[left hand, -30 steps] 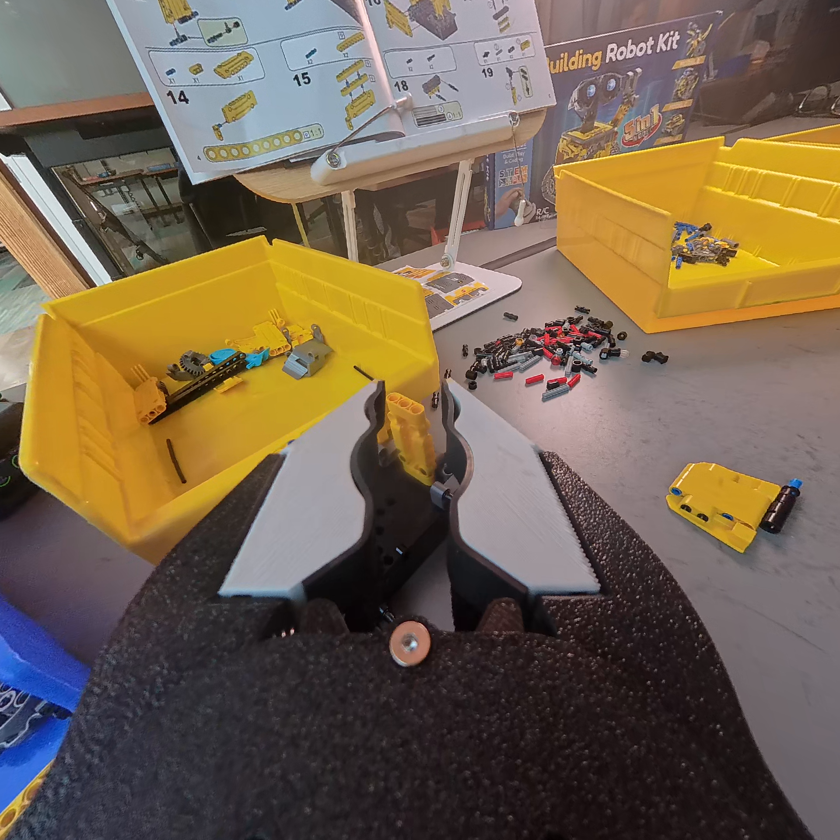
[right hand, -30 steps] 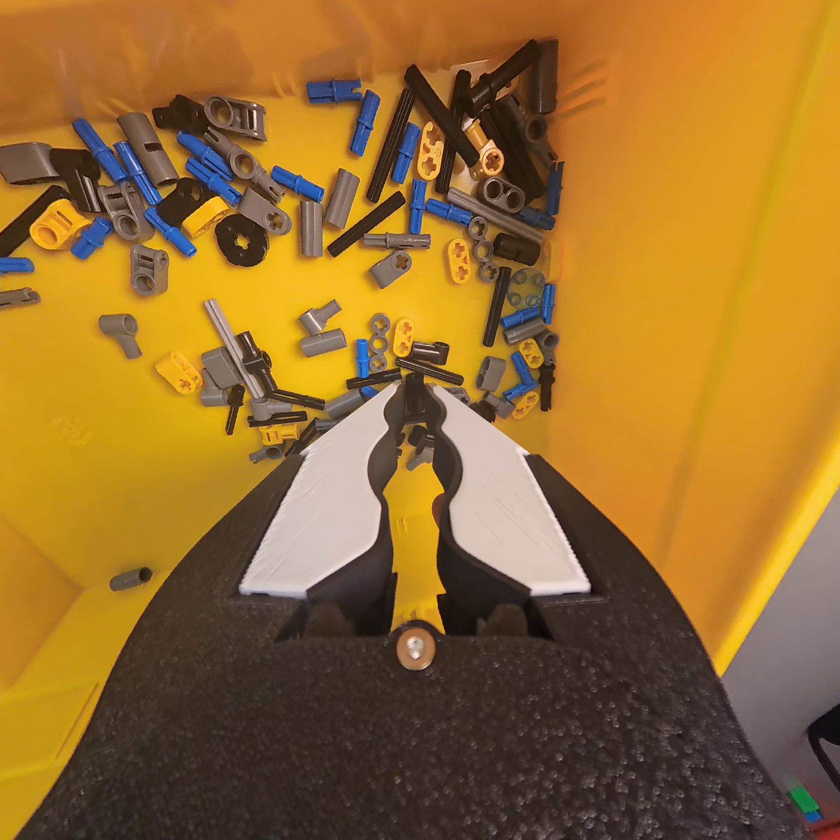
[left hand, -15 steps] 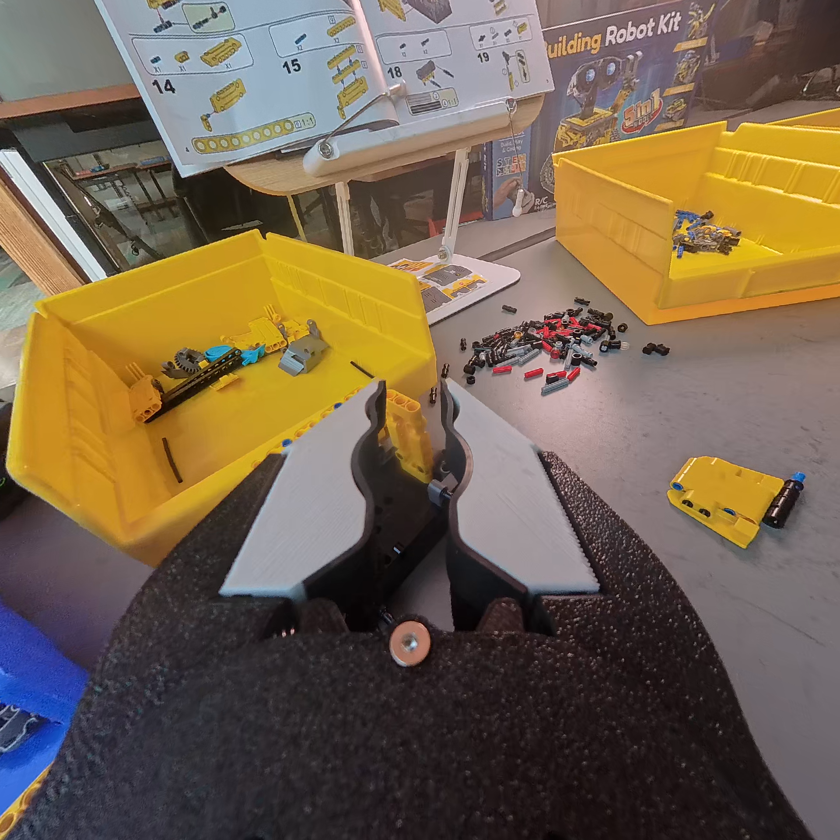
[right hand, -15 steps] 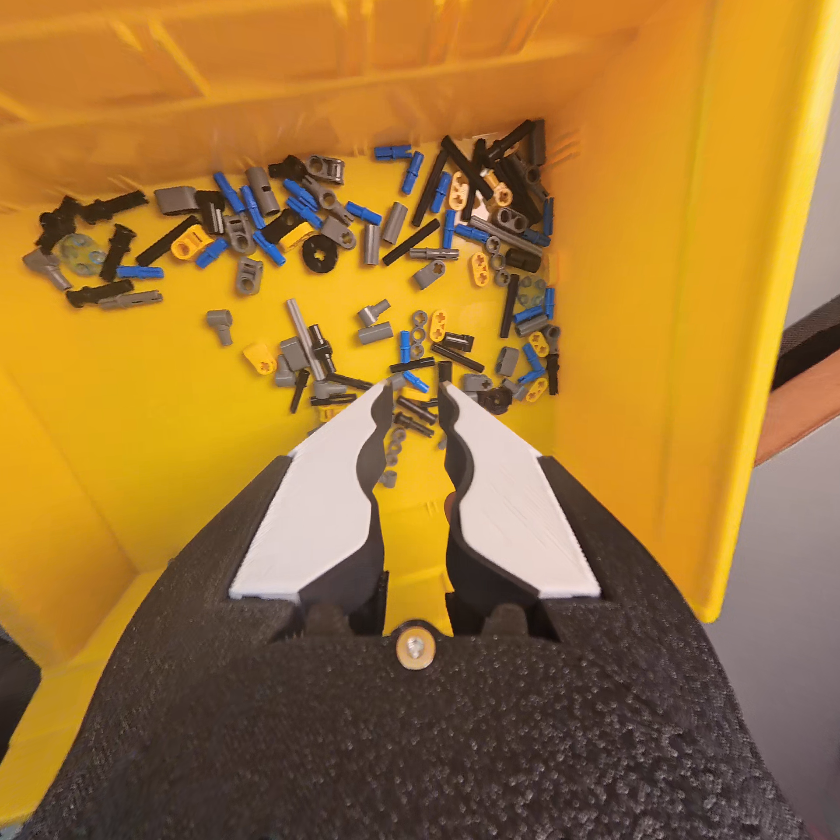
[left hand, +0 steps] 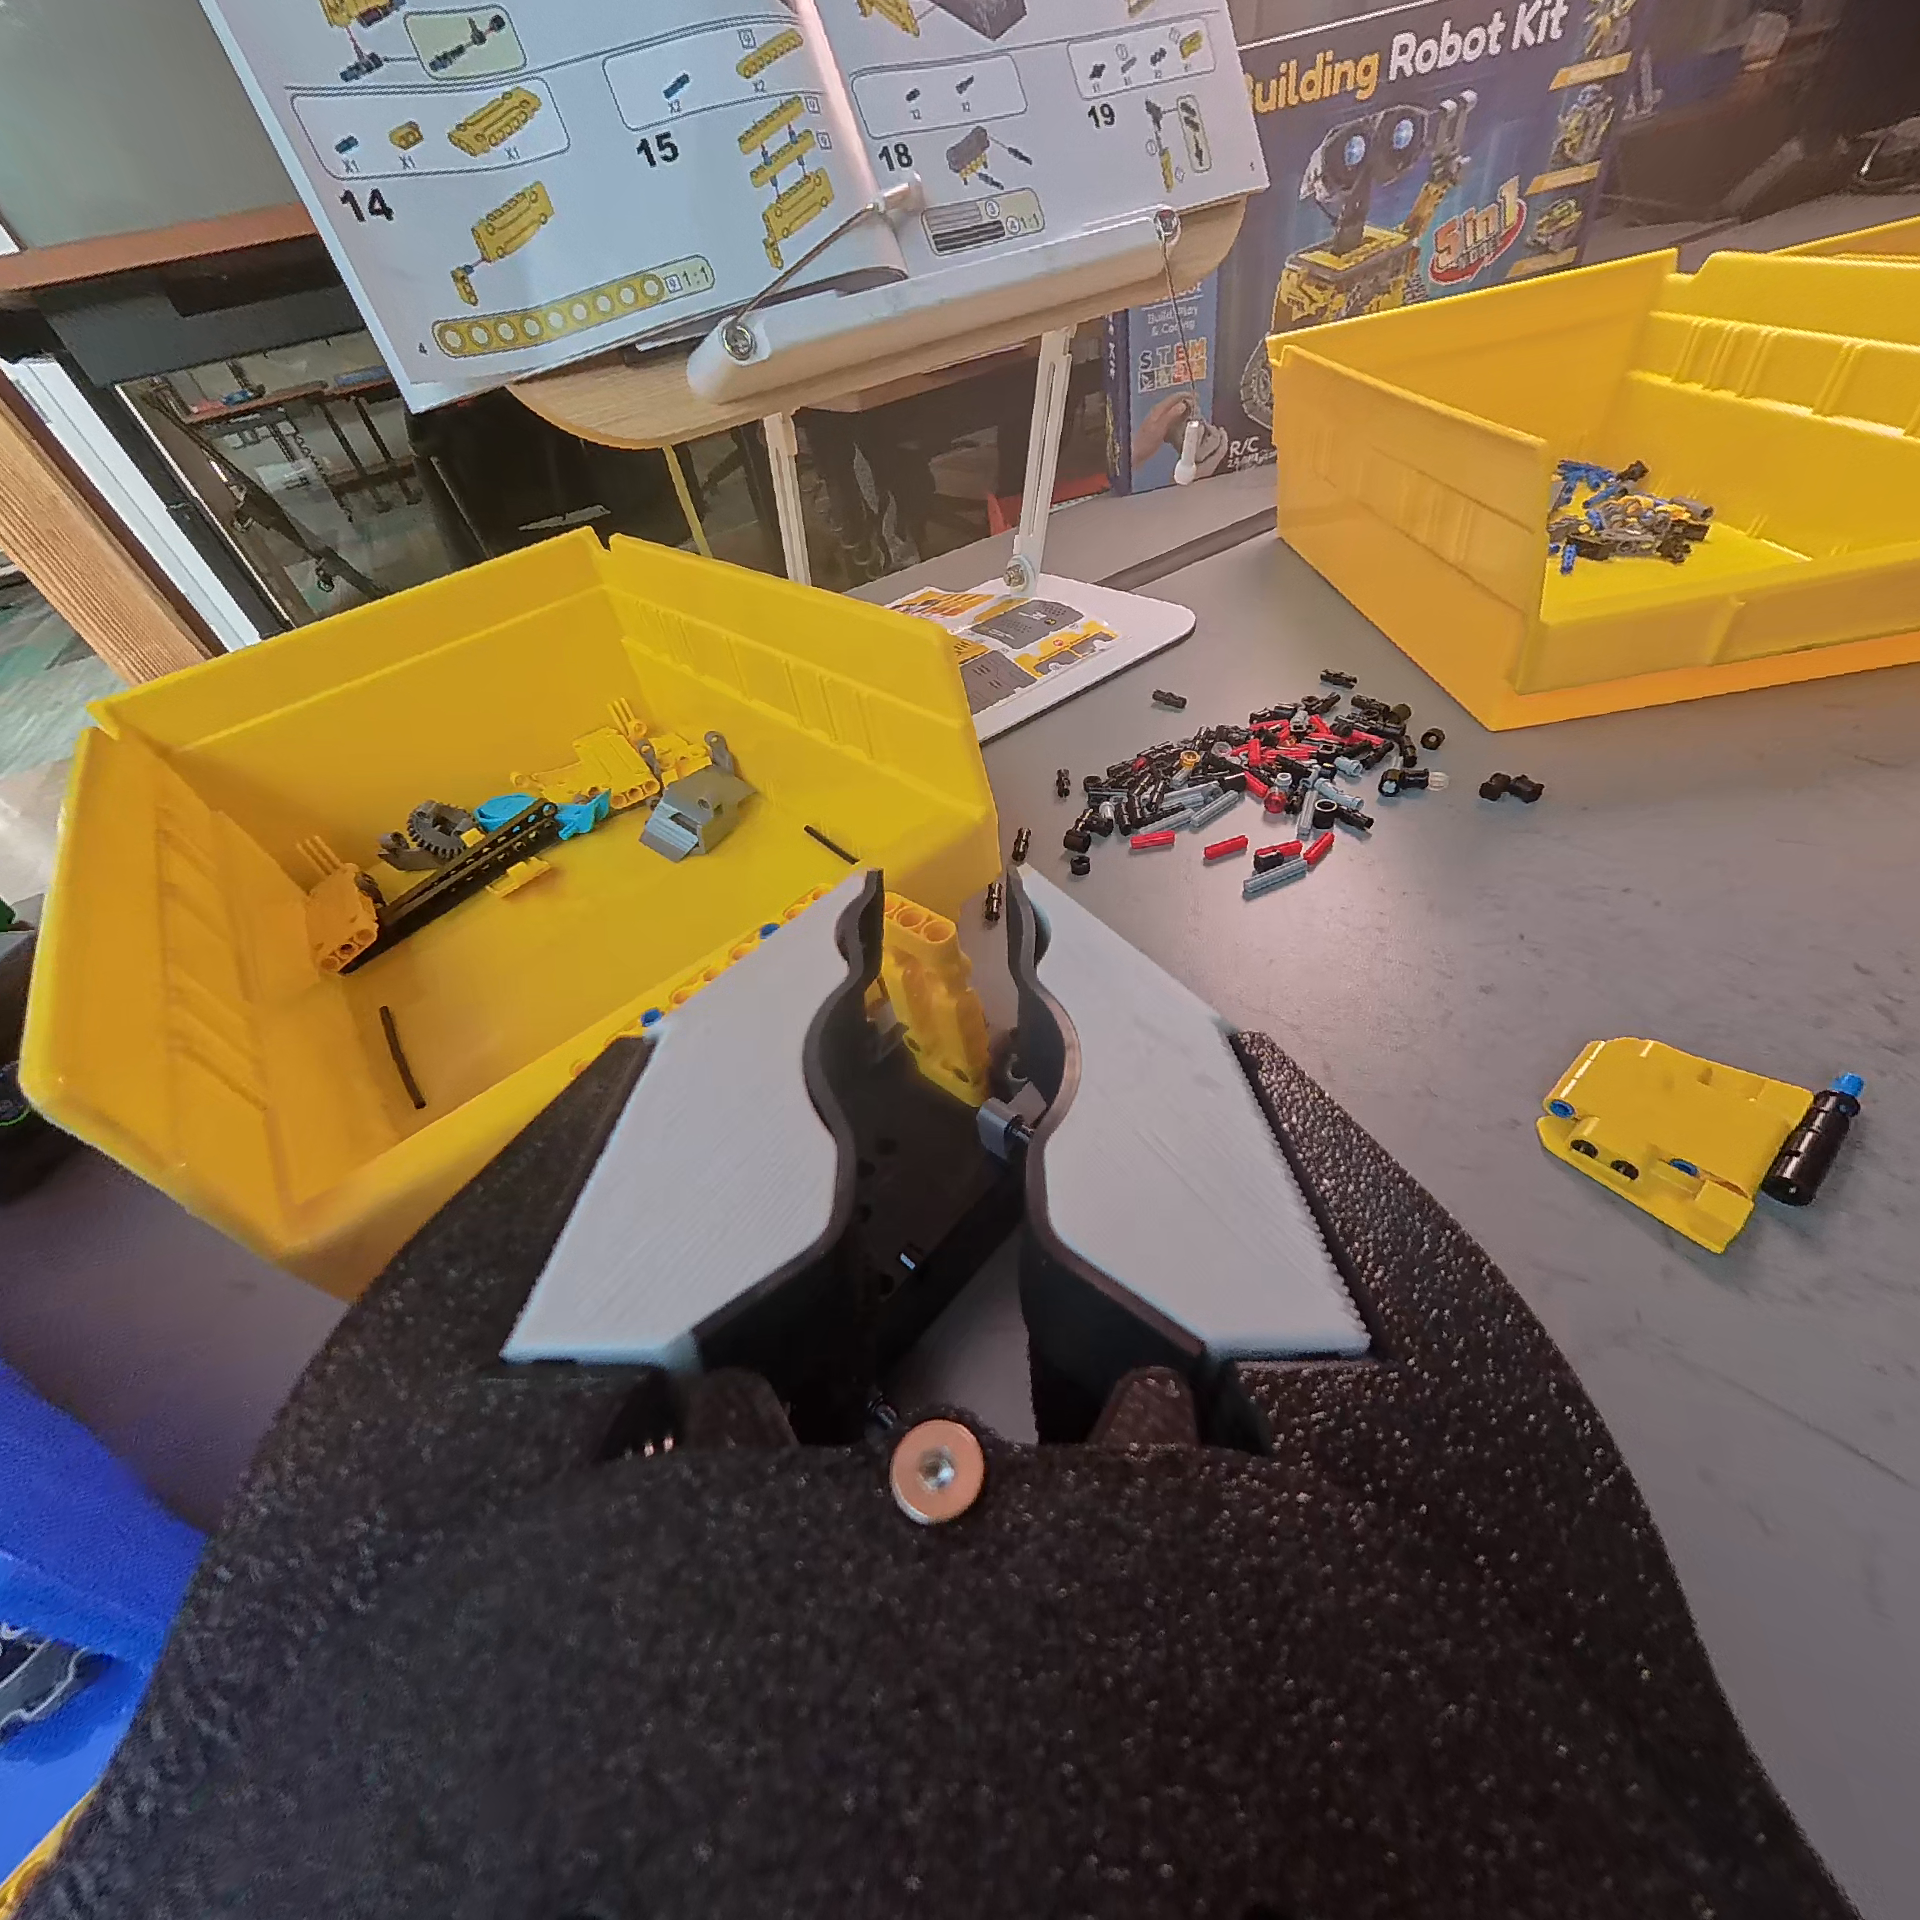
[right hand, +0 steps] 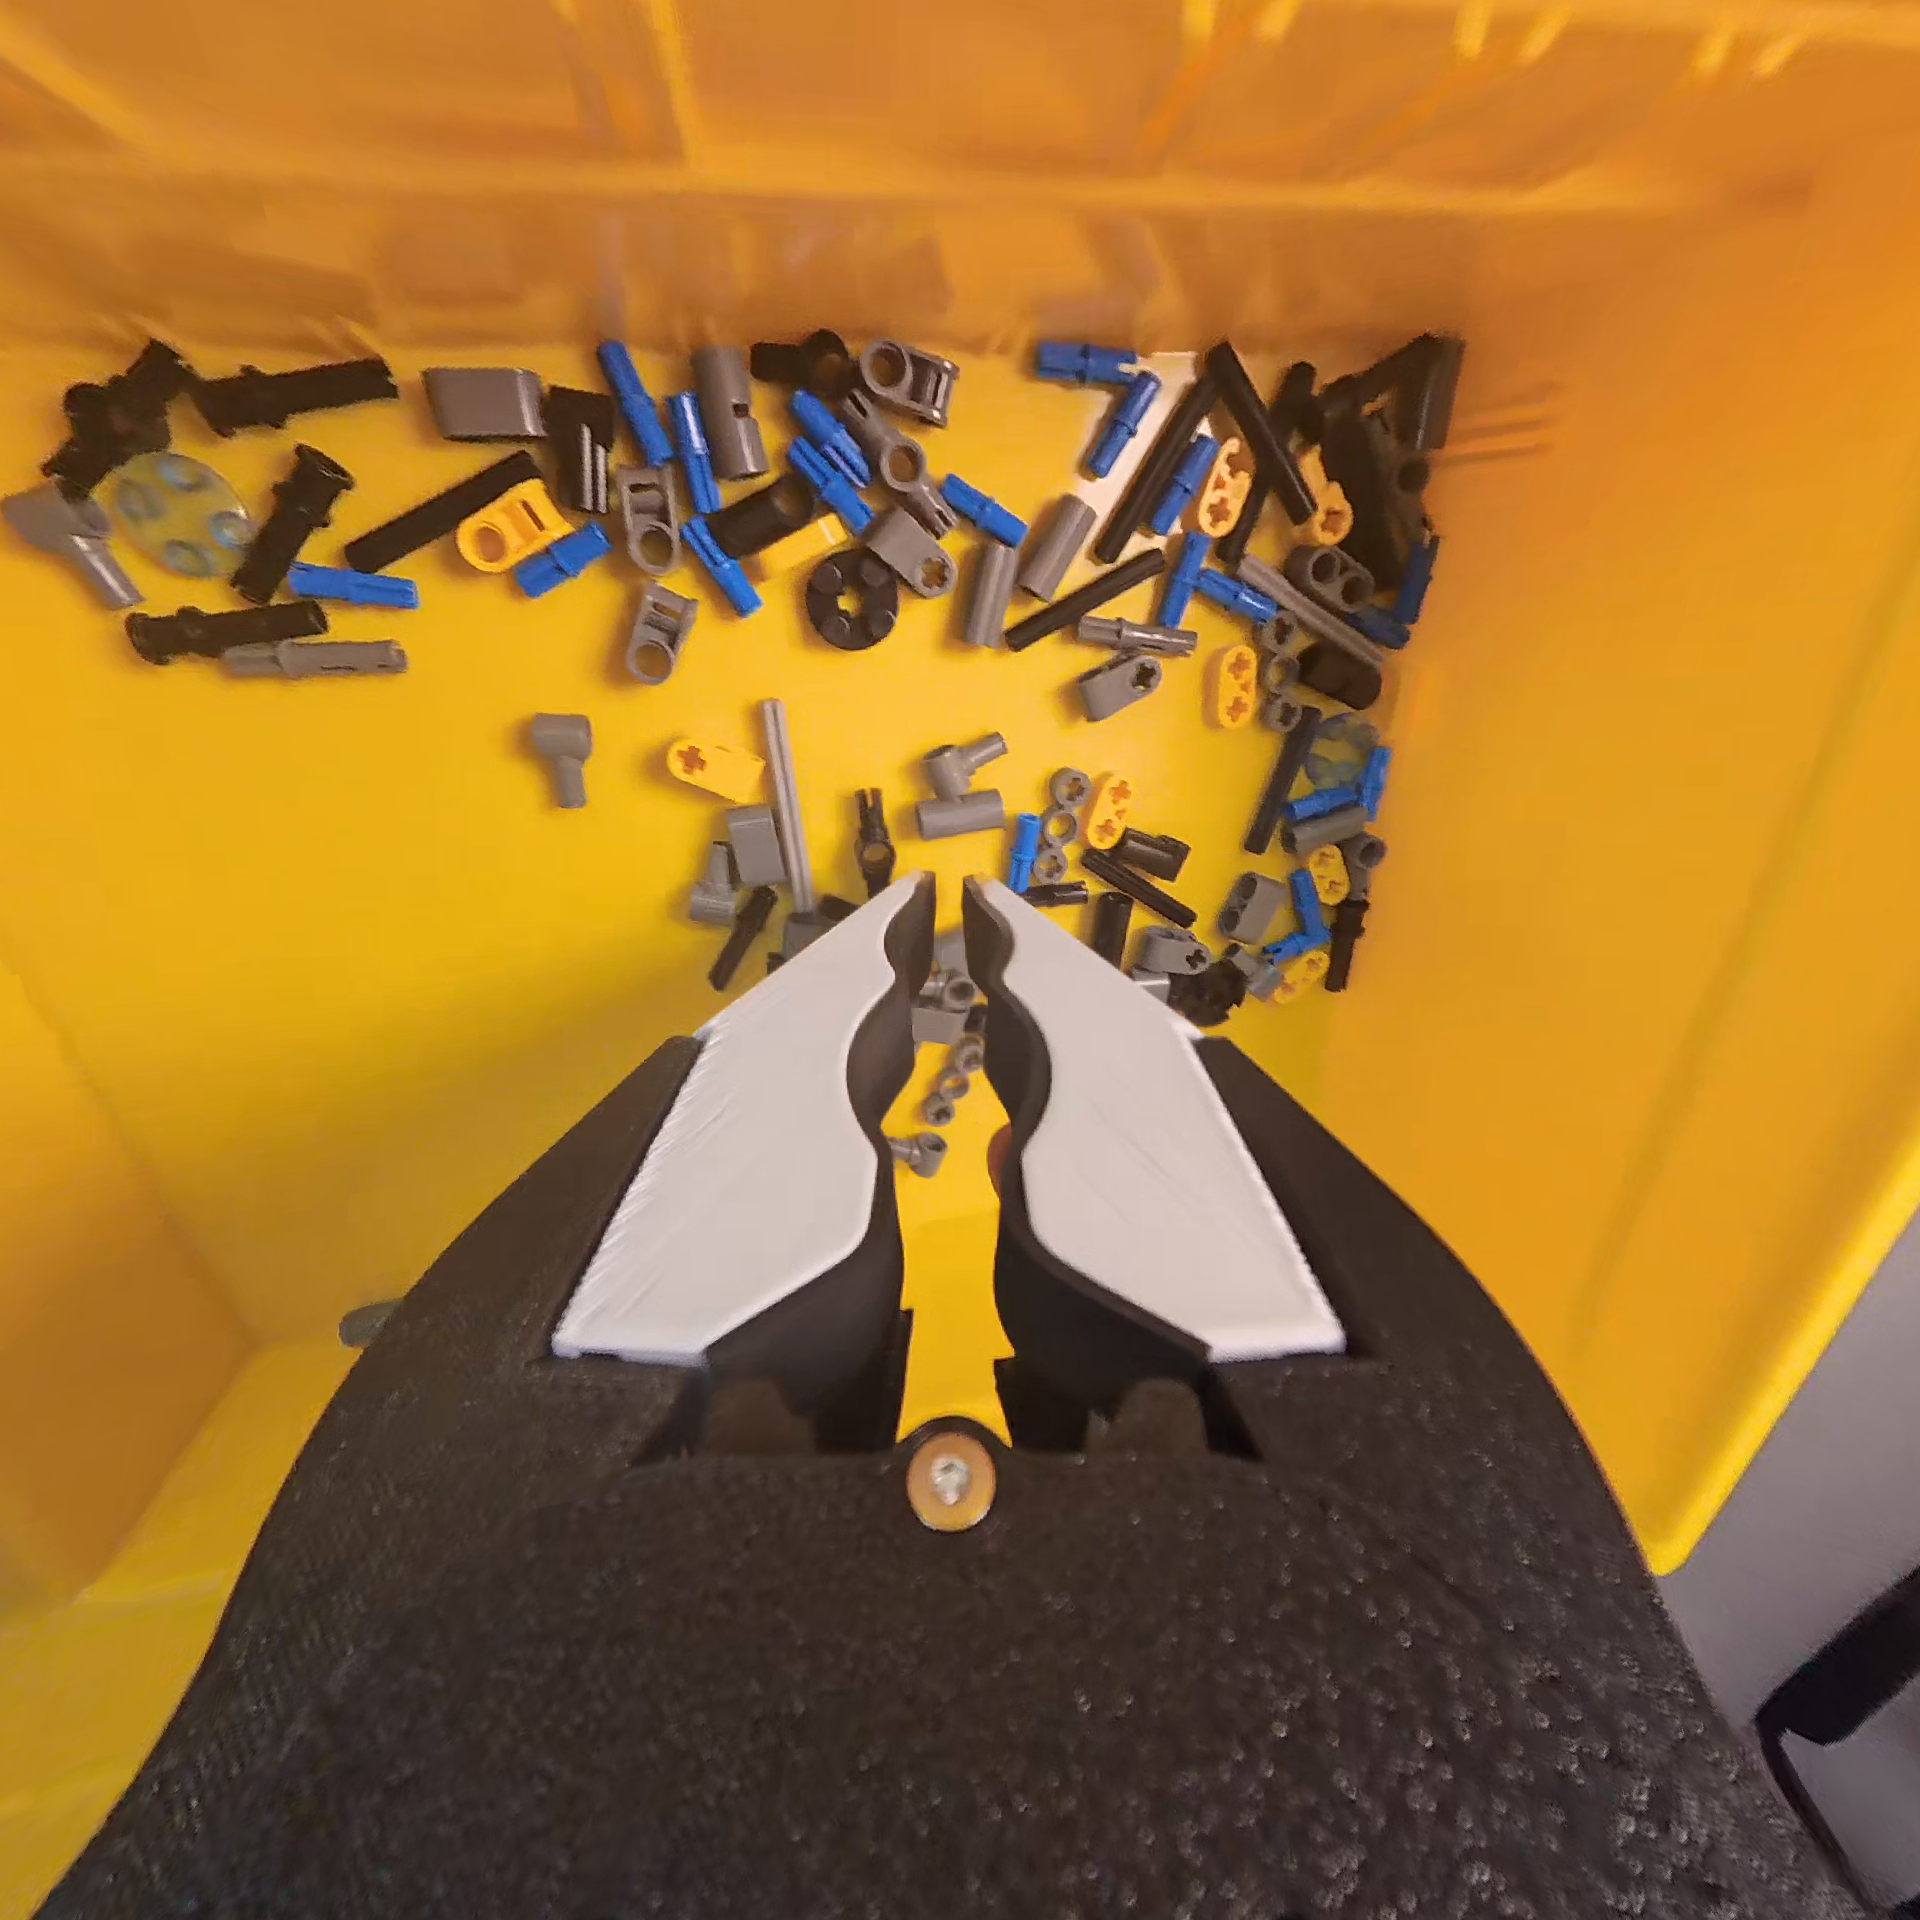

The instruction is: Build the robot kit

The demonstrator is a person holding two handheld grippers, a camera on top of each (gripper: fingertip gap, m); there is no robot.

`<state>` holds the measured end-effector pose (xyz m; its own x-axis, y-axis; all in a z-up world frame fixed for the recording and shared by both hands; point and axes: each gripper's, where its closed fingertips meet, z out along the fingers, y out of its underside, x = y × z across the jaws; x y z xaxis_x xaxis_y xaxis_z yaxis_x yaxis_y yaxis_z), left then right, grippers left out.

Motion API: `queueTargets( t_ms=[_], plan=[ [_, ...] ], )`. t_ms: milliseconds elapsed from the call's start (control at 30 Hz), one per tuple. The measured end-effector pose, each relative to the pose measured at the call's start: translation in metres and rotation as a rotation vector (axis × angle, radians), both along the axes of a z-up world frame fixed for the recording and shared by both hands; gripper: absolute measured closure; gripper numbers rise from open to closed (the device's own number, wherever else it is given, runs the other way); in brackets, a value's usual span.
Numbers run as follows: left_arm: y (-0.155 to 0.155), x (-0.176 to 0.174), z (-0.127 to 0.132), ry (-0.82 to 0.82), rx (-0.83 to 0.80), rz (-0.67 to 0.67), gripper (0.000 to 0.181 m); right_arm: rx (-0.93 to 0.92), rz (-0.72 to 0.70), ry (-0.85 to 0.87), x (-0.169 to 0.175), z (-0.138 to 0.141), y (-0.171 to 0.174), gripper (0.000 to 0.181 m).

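Left wrist view: a grey table (left hand: 1455,987) bears a yellow bin (left hand: 260,1039); beside it the left gripper (left hand: 940,904) clamps a yellow beam assembly (left hand: 925,987), lifted clear for working. Inside another yellow bin (right hand: 1610,831), the right gripper (right hand: 945,883) hangs nearly closed, empty, above loose small connector pieces (right hand: 951,997).

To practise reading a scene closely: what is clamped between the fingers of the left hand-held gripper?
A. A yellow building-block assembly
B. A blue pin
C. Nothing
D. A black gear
A: in the left wrist view, the left hand-held gripper has its fingers closed against a yellow building-block assembly with round holes along its top, held in front of the yellow bin.
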<state>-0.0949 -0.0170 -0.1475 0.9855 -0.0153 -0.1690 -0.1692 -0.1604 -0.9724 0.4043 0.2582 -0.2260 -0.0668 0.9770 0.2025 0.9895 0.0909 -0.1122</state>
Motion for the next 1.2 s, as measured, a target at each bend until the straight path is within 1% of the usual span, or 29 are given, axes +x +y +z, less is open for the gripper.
queueTargets(
  t_ms=[67, 167, 267, 367, 400, 467, 533, 600, 633, 700, 767, 833, 900, 1000, 1067, 1167, 1200],
  plan=[
    [0.000, -0.001, 0.001, -0.004, 0.003, 0.002, 0.159, -0.010, -0.028, 0.048, -0.001, 0.012, 0.004, 0.173],
    [0.000, -0.002, 0.000, -0.007, 0.002, 0.008, 0.159, -0.065, -0.005, 0.093, -0.008, 0.027, -0.015, 0.166],
    [0.001, -0.002, -0.002, -0.005, -0.009, 0.010, 0.159, -0.115, 0.068, 0.072, -0.016, 0.019, -0.046, 0.164],
    [0.002, -0.002, -0.002, -0.001, -0.011, 0.010, 0.159, -0.127, 0.113, 0.050, -0.021, 0.002, -0.059, 0.164],
    [0.002, -0.002, -0.002, 0.002, -0.010, 0.010, 0.159, -0.129, 0.116, 0.048, -0.022, -0.003, -0.060, 0.164],
    [0.001, -0.001, -0.001, 0.009, -0.003, 0.012, 0.160, -0.105, 0.109, 0.072, -0.025, -0.002, -0.053, 0.173],
    [0.000, -0.001, -0.001, 0.014, -0.003, 0.017, 0.160, -0.063, 0.093, 0.047, -0.018, -0.001, -0.040, 0.179],
    [0.000, -0.001, -0.001, 0.018, -0.005, 0.019, 0.160, -0.039, 0.073, 0.031, -0.010, 0.001, -0.031, 0.178],
    [0.000, -0.001, -0.001, 0.020, -0.007, 0.021, 0.160, -0.043, 0.064, 0.051, -0.011, 0.004, -0.030, 0.176],
    [0.001, -0.001, -0.003, 0.024, -0.014, 0.022, 0.160, -0.061, 0.068, 0.112, -0.022, 0.012, -0.037, 0.173],
    [0.001, -0.001, -0.004, 0.028, -0.021, 0.024, 0.160, -0.095, 0.104, 0.172, -0.039, 0.017, -0.053, 0.171],
    [0.002, 0.000, -0.005, 0.032, -0.026, 0.025, 0.160, -0.120, 0.143, 0.194, -0.051, 0.013, -0.067, 0.170],
    [0.002, 0.000, -0.005, 0.036, -0.027, 0.024, 0.160, -0.129, 0.167, 0.206, -0.059, 0.007, -0.072, 0.169],
    [0.002, 0.000, -0.005, 0.043, -0.026, 0.025, 0.160, -0.140, 0.167, 0.193, -0.059, -0.004, -0.072, 0.167],
    [0.002, 0.001, -0.006, 0.047, -0.030, 0.026, 0.160, -0.128, 0.165, 0.200, -0.059, -0.005, -0.068, 0.171],
    [0.003, 0.001, -0.007, 0.053, -0.037, 0.027, 0.160, -0.099, 0.154, 0.160, -0.048, -0.010, -0.059, 0.173],
    [0.003, 0.001, -0.007, 0.055, -0.040, 0.027, 0.159, -0.113, 0.145, 0.179, -0.049, -0.010, -0.060, 0.177]
  ],
)
